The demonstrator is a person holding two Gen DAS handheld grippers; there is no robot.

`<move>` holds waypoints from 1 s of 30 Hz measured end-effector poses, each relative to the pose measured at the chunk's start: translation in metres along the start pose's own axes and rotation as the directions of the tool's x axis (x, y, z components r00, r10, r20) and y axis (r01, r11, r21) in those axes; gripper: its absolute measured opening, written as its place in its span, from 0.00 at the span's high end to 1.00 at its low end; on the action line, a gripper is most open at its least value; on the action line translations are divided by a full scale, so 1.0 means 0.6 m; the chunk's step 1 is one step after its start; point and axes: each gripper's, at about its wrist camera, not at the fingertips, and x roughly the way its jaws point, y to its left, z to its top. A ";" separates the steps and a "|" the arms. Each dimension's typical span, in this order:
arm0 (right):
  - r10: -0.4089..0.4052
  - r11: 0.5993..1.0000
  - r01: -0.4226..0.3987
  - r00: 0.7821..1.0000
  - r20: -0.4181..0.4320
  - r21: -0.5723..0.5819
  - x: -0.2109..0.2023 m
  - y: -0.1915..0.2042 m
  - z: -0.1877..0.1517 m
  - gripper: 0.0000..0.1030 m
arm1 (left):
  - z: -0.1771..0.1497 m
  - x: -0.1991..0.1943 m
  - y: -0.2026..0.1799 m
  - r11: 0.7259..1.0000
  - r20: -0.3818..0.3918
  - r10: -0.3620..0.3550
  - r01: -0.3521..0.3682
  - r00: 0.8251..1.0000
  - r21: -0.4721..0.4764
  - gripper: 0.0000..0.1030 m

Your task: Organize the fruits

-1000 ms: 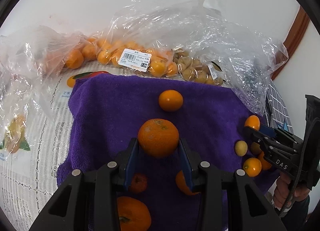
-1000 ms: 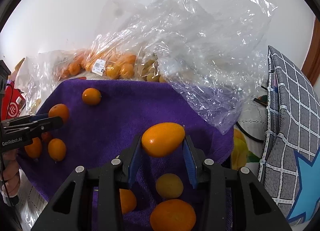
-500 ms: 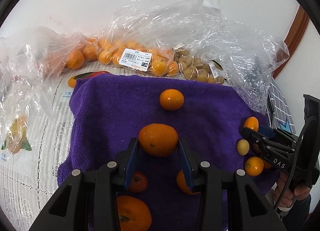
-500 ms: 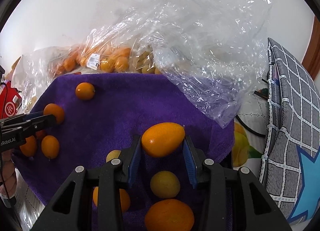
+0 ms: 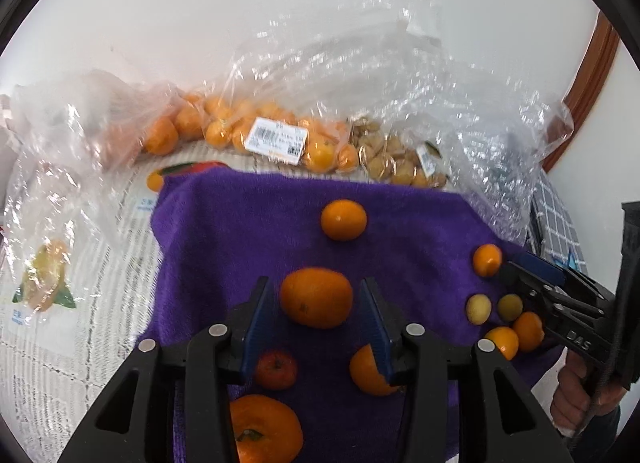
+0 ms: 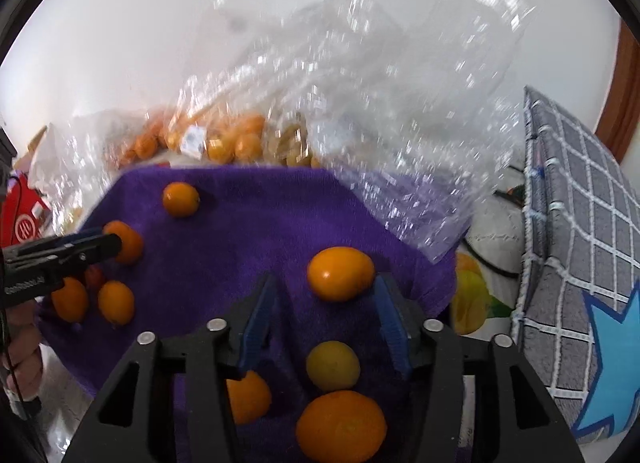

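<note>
- L black two-finger gripper w/ blue pads (image 5: 316,299): jaws spread apart, held low & pointed fwd.
- R black two-finger gripper w/ blue pads (image 6: 325,305): jaws spread wide, gripped by bare hand (image 5: 576,391).

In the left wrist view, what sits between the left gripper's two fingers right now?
A large orange lies on the purple towel between the open fingers of the left gripper, with gaps either side.

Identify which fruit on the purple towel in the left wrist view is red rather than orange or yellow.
The small red fruit, below the left gripper's open jaws; every other is orange or yellow.
</note>
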 end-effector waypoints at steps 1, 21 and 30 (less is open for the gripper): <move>0.004 1.000 -0.004 1.000 0.015 0.008 -0.010 0.000 0.001 0.46 | 0.003 -0.006 -0.001 1.000 0.007 0.000 0.000 1.000 -0.002 0.59; -0.113 0.988 0.104 0.991 0.077 0.112 -0.291 -0.007 -0.073 0.42 | -0.109 -0.249 -0.030 0.993 0.153 0.120 -0.117 0.981 -0.030 0.48; -0.134 0.980 0.121 0.988 0.076 0.157 -0.387 0.006 -0.144 0.39 | -0.169 -0.354 -0.084 0.984 0.225 0.169 -0.178 0.960 0.021 0.38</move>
